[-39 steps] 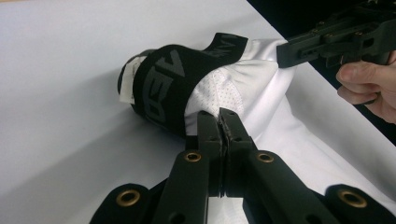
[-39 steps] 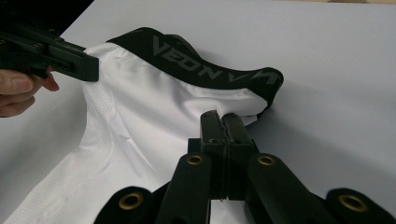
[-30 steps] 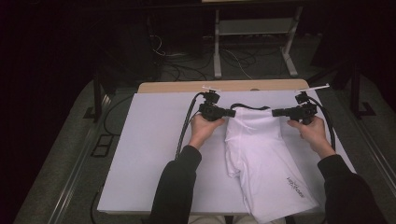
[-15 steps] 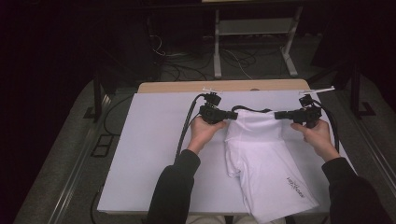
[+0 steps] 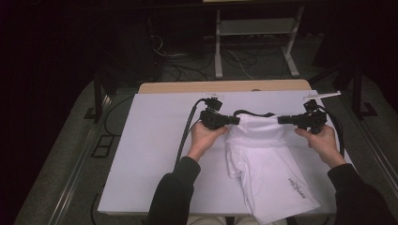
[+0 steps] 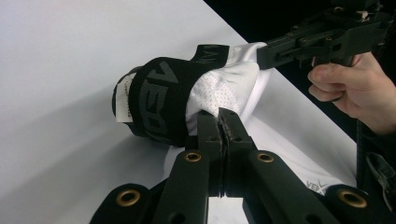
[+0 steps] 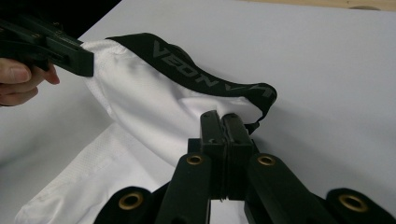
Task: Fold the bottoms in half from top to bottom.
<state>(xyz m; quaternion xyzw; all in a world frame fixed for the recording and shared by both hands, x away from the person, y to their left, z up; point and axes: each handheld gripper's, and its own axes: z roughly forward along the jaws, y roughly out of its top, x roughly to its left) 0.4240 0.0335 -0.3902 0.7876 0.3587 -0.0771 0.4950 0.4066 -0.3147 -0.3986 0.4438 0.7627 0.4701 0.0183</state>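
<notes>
A pair of white shorts [image 5: 267, 159] with a black lettered waistband [image 5: 253, 113] lies on the white table cover [image 5: 155, 154], legs trailing toward the near right edge. My left gripper [image 5: 234, 120] is shut on the waist's left side and my right gripper [image 5: 281, 120] on its right side, stretching the waist between them above the table. In the left gripper view the jaws of my left gripper [image 6: 219, 116] pinch white mesh fabric below the waistband [image 6: 159, 100]. In the right gripper view my right gripper [image 7: 222, 120] clamps the fabric beside the waistband [image 7: 210, 79].
A wooden table edge [image 5: 225, 86] runs along the far side. Beyond it stand a metal stand [image 5: 256, 42] and floor cables [image 5: 173, 61] in a dark room. Black cables trail from both grippers across the cover.
Both grippers have drifted slightly right and apart, pulling the waistband tauter; the right hand moved farther right. Grips are unchanged.
</notes>
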